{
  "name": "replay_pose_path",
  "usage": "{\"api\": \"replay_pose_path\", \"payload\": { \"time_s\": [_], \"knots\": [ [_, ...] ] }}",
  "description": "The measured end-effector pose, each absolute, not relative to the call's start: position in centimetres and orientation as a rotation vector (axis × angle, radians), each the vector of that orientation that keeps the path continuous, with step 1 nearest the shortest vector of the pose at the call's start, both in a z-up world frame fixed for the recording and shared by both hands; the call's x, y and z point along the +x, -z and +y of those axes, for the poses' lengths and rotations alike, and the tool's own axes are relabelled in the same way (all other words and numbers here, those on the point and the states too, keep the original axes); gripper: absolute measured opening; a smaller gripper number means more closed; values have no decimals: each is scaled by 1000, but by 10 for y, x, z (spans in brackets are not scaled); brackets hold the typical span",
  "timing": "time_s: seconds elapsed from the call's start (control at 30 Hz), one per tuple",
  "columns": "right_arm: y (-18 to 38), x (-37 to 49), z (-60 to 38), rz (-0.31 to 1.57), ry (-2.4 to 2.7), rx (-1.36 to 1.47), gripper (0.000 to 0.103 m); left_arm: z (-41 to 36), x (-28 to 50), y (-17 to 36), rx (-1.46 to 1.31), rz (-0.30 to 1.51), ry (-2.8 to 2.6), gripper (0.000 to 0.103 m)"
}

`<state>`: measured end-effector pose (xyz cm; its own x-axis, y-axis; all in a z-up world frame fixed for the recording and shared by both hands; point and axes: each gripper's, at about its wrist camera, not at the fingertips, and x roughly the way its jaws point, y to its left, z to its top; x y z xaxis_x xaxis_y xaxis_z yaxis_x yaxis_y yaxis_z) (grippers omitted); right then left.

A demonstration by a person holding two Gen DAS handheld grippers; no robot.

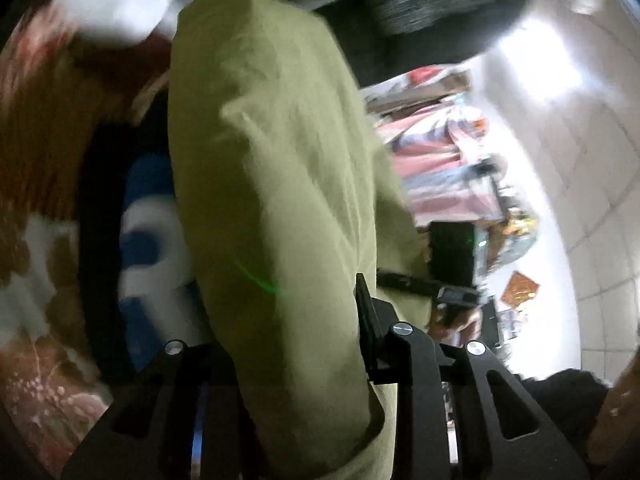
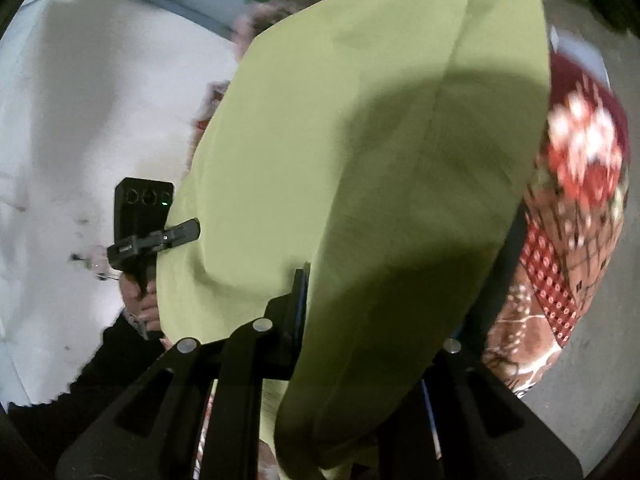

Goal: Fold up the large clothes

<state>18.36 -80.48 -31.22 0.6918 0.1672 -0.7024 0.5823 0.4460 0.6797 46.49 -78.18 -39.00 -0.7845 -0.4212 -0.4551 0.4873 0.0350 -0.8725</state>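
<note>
1. Left wrist view. Left gripper [image 1: 296, 360]: fingers clamped on the green garment [image 1: 272, 168]; one finger [image 1: 370, 320] shows on the garment's right side, the other is hidden behind the cloth. The garment hangs lifted and stretched away from the gripper, probably to let it drape flat before a fold. The right gripper [image 1: 424, 286] shows beside the garment's right edge, gripping that same edge. The patterned bedspread [image 1: 36, 380] lies left of the garment; the pale tiled floor [image 1: 580, 184] lies to its right, open room.

2. Right wrist view. Right gripper [image 2: 376, 320]: fingers pinched on the green garment [image 2: 360, 152], which covers one finger. The left gripper [image 2: 180, 234] bites the garment's left edge, so the cloth spans both. The red patterned bedspread [image 2: 560, 272] lies right of the garment, a likely laying surface.
</note>
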Motion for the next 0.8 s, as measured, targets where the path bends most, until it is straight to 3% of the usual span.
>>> {"api": "replay_pose_path", "payload": {
  "time_s": [0.1, 0.17, 0.3, 0.4, 0.43, 0.47, 0.5, 0.57, 0.67, 0.73, 0.8],
  "knots": [
    [370, 185, -804, 784, 259, 1130, 23, -773, 473, 443, -34, 1739, 1819, 37],
    [382, 185, -808, 755, 242, 1117, 32, -767, 470, 443, -39, 1673, 1865, 39],
    [367, 188, -808, 794, 266, 1003, 42, -766, 468, 435, 28, 1606, 1874, 45],
    [370, 176, -810, 851, 354, 887, 67, -761, 468, 422, 74, 1573, 1846, 53],
    [368, 170, -814, 883, 400, 841, 76, -755, 479, 418, 94, 1556, 1818, 69],
    [366, 163, -812, 909, 430, 807, 77, -751, 485, 414, 125, 1525, 1779, 84],
    [365, 154, -810, 929, 455, 799, 78, -741, 491, 410, 145, 1501, 1733, 88],
    [362, 139, -808, 953, 485, 814, 79, -728, 502, 404, 137, 1493, 1693, 90],
    [347, 119, -804, 1004, 597, 753, 79, -706, 508, 380, 232, 1356, 1562, 89],
    [329, 109, -808, 1039, 705, 673, 79, -696, 504, 355, 305, 1234, 1446, 96],
    [297, 107, -800, 976, 767, 569, 80, -691, 499, 331, 349, 1115, 1444, 97]
  ]
}}
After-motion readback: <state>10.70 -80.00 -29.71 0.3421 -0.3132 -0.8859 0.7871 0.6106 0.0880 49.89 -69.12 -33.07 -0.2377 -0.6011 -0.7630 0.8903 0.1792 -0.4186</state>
